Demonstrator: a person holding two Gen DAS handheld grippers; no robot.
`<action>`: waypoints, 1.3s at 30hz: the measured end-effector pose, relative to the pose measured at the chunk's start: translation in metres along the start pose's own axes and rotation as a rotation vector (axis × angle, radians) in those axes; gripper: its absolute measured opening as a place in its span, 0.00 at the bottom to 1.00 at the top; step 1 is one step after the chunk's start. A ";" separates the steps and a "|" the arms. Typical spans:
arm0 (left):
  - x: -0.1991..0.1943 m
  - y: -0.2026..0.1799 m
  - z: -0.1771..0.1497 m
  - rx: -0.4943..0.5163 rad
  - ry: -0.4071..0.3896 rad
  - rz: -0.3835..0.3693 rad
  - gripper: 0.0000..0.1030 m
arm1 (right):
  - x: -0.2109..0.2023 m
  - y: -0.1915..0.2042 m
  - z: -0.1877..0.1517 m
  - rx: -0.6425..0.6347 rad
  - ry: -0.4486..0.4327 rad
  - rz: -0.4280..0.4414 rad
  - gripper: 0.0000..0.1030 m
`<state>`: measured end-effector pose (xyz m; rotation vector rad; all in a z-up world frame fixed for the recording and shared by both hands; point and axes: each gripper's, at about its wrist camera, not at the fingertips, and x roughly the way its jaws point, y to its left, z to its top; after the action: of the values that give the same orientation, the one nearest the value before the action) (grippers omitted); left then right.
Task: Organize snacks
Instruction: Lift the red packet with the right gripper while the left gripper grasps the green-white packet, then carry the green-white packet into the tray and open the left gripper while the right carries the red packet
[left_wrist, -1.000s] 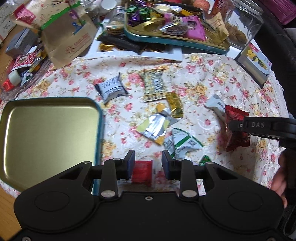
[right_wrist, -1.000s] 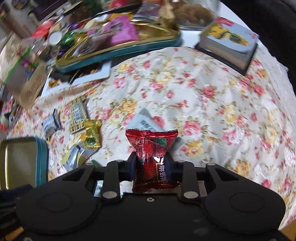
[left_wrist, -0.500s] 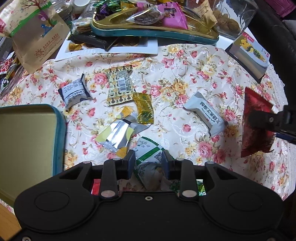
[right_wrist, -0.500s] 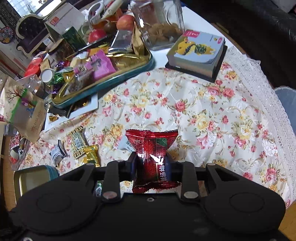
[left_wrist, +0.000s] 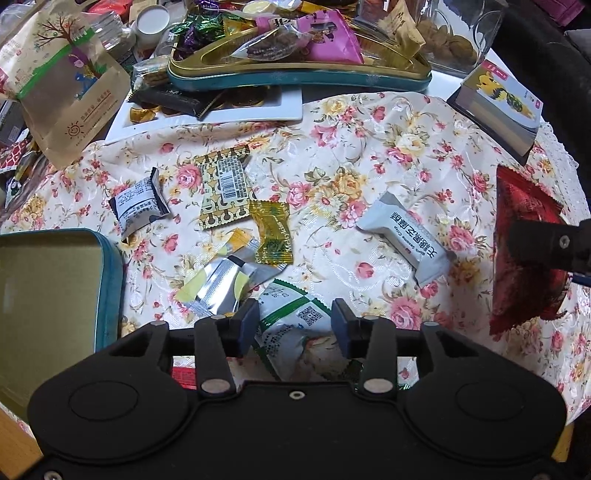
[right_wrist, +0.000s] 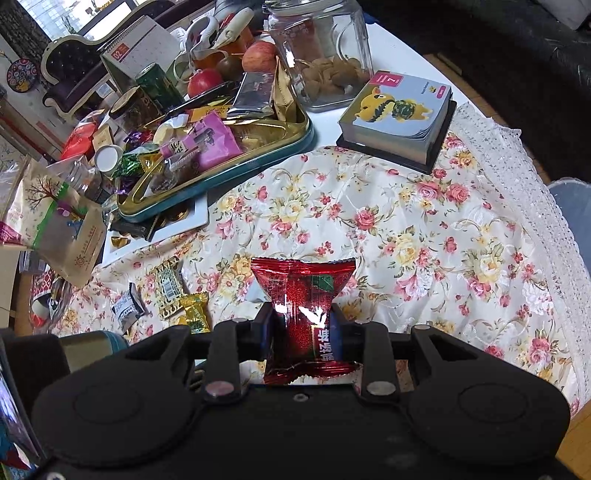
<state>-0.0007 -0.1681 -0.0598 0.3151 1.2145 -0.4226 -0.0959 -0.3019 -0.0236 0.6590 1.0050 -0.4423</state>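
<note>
floral tablecloth (right_wrist: 424, 229) | picture book (right_wrist: 402, 114) | desk calendar (right_wrist: 142, 51) | apples (right_wrist: 258, 55)

Each matte black tool (left_wrist: 294, 328) has silver screws and seemingly dark-blue finger pads (right_wrist: 264, 332).

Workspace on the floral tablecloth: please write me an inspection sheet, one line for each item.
Surface: floral tablecloth, wrinkled.
Job's things: red strawberry candy held above the cloth; green-white packet, grey sesame crisp packet, gold candy and black-white packet lying loose; empty teal tin at left.
Clutter: full gold tray, paper bag, glass jar, notepad block.
Grippers: left gripper jaws open around the green-white packet; right gripper clamps the candy.
Cables: nothing seen.
Surroundings: apples, desk calendar.
</note>
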 end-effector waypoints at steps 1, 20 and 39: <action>0.001 0.001 0.000 -0.003 -0.001 -0.002 0.49 | 0.000 -0.001 0.000 0.002 -0.002 -0.001 0.31; 0.021 0.000 0.002 -0.052 0.071 -0.035 0.50 | -0.007 0.000 0.003 0.021 -0.014 0.032 0.31; -0.063 0.078 0.018 -0.180 -0.069 -0.021 0.51 | -0.012 0.023 0.012 0.046 -0.056 0.024 0.31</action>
<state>0.0331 -0.0989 0.0060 0.1325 1.1804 -0.3367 -0.0801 -0.2927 -0.0017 0.6956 0.9351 -0.4611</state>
